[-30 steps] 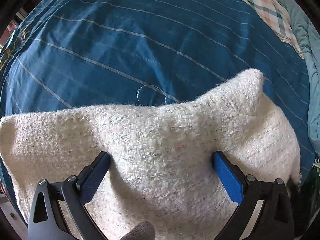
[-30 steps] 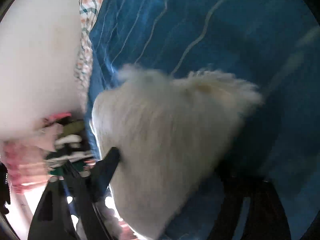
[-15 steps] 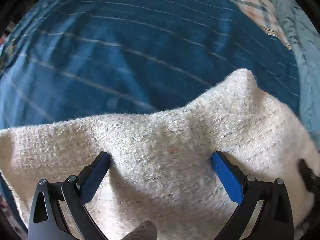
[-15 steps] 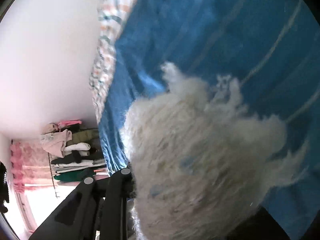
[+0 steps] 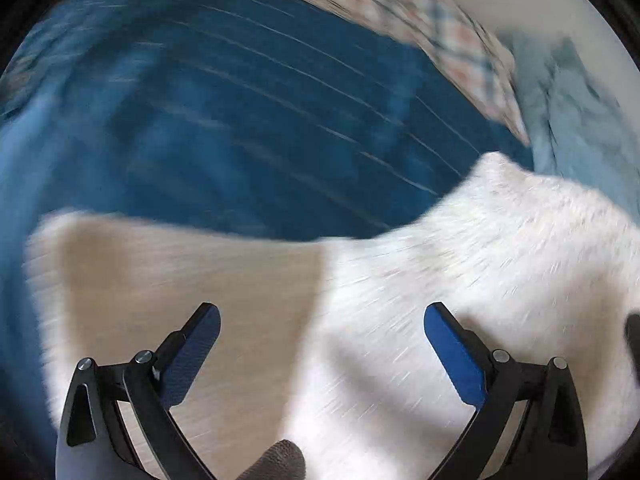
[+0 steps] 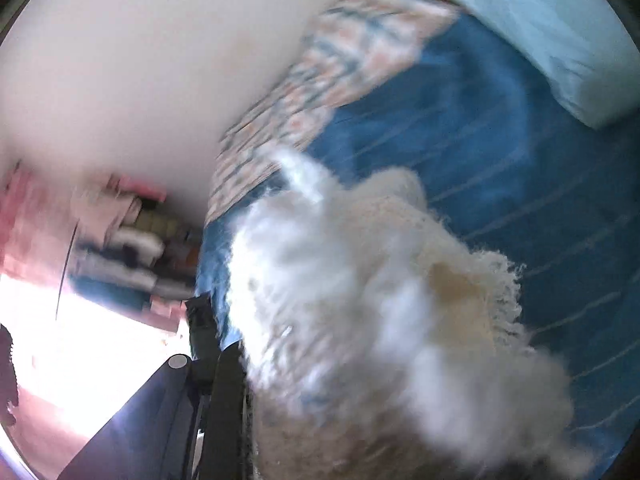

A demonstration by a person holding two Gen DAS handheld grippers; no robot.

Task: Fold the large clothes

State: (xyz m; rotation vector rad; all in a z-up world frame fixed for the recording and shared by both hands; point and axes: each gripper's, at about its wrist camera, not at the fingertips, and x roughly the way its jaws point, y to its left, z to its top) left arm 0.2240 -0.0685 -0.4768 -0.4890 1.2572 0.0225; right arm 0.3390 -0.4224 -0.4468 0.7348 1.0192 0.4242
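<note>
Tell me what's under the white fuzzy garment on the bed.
Around the white garment the blue striped bedspread shows, so the garment lies over it. Whatever is directly beneath is covered by the fabric and cannot be seen.

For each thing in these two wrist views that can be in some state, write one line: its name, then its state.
cream knit garment: one end bunched and raised off the bed, rest lying on it.
right gripper: closed on the garment's bunched end; far finger hidden by fabric.
left gripper: jaws wide open over the garment, gripping nothing.
blue striped bedspread: spread flat.
light blue pillow: lying at the bed's edge.
stacked clothes: folded, piled, blurred.
</note>
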